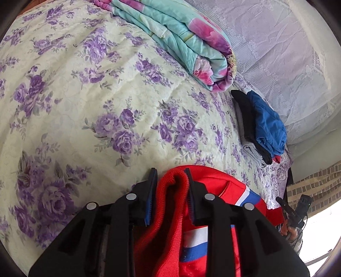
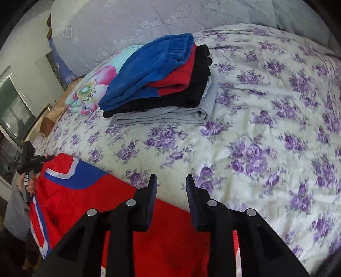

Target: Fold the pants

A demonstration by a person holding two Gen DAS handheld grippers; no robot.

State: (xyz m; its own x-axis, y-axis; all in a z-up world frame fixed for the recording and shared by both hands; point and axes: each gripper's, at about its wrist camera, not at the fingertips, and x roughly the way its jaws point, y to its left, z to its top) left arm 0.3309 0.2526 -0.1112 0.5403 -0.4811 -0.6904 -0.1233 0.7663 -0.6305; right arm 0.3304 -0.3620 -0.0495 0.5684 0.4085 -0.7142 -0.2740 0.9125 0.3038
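Red pants with blue and white stripes lie at the near edge of the bed. In the left wrist view my left gripper [image 1: 171,181] is shut on their ribbed red waistband [image 1: 172,191], which bunches between the two fingers. In the right wrist view the red pants [image 2: 89,191] spread flat below and left of my right gripper [image 2: 171,187], which is open and empty above the fabric. The left gripper [image 2: 32,162] shows at the far left of that view, at the pants' corner. The right gripper [image 1: 296,211] shows small at the right of the left wrist view.
A floral purple bedspread [image 2: 266,127] covers the bed. A stack of folded clothes, blue on red, black and grey [image 2: 162,81], sits toward the pillows [image 2: 127,19]; it also shows in the left wrist view [image 1: 260,127]. A folded turquoise quilt [image 1: 181,38] lies behind.
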